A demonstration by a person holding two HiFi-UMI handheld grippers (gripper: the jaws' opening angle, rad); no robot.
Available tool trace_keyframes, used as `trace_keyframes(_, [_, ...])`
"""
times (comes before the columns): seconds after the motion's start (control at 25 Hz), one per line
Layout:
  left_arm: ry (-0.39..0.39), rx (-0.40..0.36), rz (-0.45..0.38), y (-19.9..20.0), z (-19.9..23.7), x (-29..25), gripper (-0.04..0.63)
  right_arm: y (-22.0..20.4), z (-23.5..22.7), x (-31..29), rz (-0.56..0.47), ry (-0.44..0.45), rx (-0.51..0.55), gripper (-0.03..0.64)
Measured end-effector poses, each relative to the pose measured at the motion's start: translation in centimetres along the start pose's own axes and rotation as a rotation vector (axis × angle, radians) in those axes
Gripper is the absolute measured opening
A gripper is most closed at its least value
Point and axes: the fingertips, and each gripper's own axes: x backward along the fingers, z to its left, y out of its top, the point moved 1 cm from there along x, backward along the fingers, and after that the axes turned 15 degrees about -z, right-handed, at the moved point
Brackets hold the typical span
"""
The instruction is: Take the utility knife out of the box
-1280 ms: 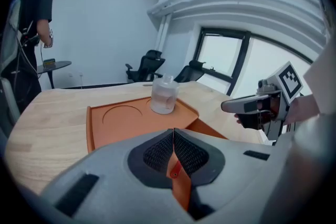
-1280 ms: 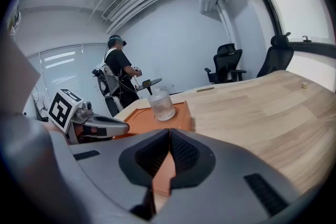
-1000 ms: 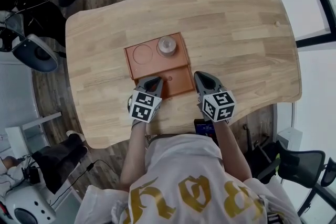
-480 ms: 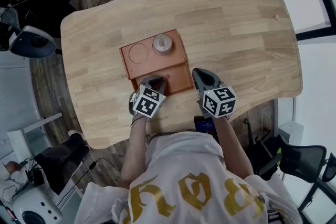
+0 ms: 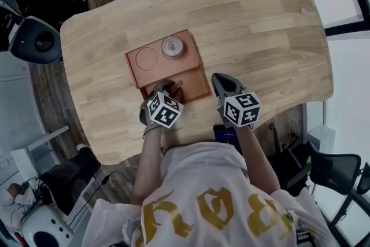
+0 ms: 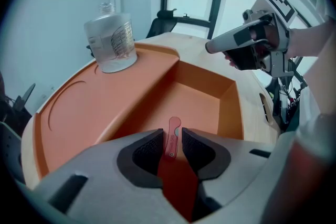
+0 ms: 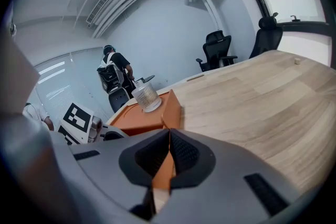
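Half done, I judge: on the wooden table (image 5: pixel 260 26), inside the orange box (image 5: pixel 136 66), my left gripper (image 6: pixel 170 140) pinches the red utility knife (image 6: pixel 173 126), still low in the compartment. My right gripper (image 7: pixel 169 139) is pressed together, empty, beside the box.

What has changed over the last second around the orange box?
The left gripper edged forward into the orange plastic box, and its jaws closed from wide apart onto the slim red utility knife. The right gripper stayed shut beside the box; the box and the clear jar did not move.
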Motion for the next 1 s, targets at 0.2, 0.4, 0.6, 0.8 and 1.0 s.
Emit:
trace_keyframes(0.2, [0.002, -0.033, -0.005, 0.0, -0.1, -0.2, 0.097, -0.4, -0.3, -0.1, 0.01, -0.003, -0.004, 0.012])
trace_keyframes(0.4, [0.0, -0.006, -0.004, 0.0, 0.1, -0.2, 0.097, -0.4, 0.0, -0.5, 0.011, 0.003, -0.006, 0.012])
trace_keyframes(0.6, [-0.015, -0.01, 0.007, 0.1, 0.3, -0.2, 0.058, 0.2, 0.5, -0.4, 0.006, 0.009, 0.017, 0.012])
trace_keyframes(0.8, [-0.03, -0.005, 0.018, 0.1, 0.3, -0.1, 0.057, 0.6, 0.9, -0.3, -0.005, 0.017, 0.018, 0.012])
trace_keyframes(1.0, [-0.026, 0.002, 0.014, 0.2, 0.2, 0.2, 0.057, 1.1, 1.0, -0.1, -0.017, 0.019, 0.024, 0.012])
